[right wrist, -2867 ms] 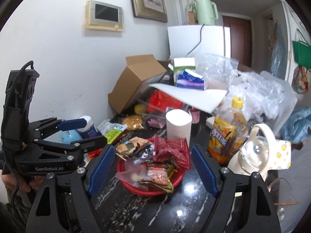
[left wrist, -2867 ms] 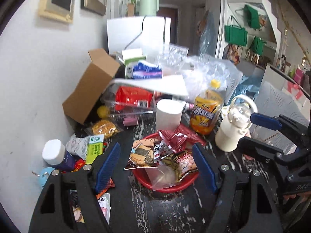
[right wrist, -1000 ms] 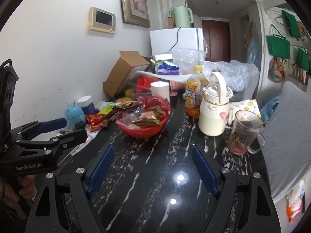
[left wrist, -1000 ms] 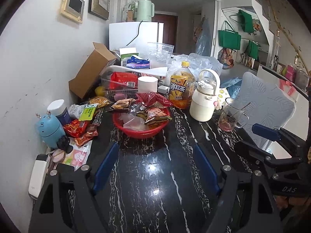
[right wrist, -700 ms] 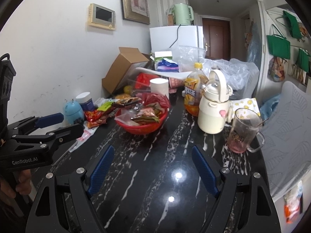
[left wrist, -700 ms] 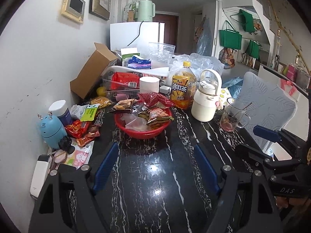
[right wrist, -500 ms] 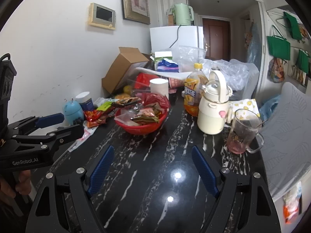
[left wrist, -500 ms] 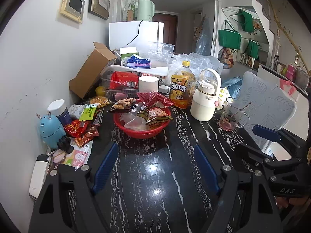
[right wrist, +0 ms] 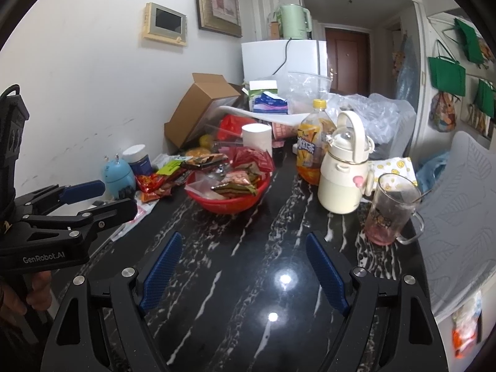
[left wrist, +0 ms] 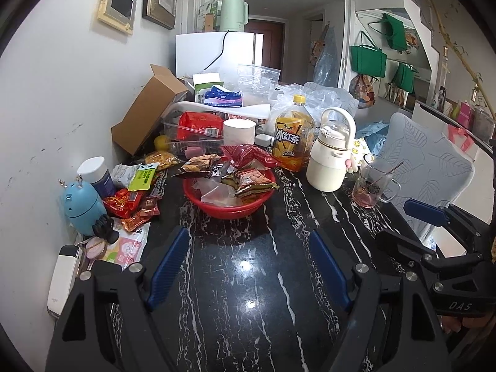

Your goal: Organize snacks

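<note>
Both tongs, left gripper [left wrist: 249,266] and right gripper [right wrist: 243,271], gape empty over bare table [right wrist: 248,257] at lower frame. Red bowl [left wrist: 228,206] at centre is heaped with snack packets [left wrist: 252,181].

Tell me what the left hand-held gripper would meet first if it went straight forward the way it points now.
Probably the red plastic bowl heaped with snack packets. The left hand-held gripper is open, and only bare black marble tabletop lies between it and the bowl. Its height above the table is unclear, so it might pass over the rim.

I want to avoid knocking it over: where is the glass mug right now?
In both views the glass mug stands at the table's right edge, just right of the cream kettle, in front of the smiley-print cloth.
</note>
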Available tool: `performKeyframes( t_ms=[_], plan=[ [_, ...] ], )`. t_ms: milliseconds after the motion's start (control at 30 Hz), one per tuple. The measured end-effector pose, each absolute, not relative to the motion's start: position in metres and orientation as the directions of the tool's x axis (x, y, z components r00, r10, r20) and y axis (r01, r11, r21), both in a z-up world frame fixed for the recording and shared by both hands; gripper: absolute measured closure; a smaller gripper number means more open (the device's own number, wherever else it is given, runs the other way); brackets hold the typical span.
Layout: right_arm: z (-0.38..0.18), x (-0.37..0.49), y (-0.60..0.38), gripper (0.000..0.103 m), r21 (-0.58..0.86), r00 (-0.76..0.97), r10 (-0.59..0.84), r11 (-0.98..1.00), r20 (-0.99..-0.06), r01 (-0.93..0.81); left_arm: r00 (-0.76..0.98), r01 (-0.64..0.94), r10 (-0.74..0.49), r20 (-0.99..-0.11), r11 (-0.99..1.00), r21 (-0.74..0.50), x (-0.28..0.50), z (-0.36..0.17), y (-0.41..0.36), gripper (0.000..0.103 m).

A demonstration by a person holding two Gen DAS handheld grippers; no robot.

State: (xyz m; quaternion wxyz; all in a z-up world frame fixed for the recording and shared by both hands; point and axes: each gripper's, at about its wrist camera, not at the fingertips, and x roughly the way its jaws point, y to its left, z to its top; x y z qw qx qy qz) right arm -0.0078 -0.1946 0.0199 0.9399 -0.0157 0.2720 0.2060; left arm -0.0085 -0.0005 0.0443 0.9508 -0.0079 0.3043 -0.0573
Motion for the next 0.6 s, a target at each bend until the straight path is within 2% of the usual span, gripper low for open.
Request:
performKeyframes(
  t_ms=[600],
  plan=[
    [0.0127,-0.0036,-0.1948,0.020,0.076,0.758,0.372,0.915,-0.536,-0.395,0.811,0.094,-0.098,-0.577,0.995,-0.036,-0.0081,0.0409,-0.0029,0.024]
  ],
)
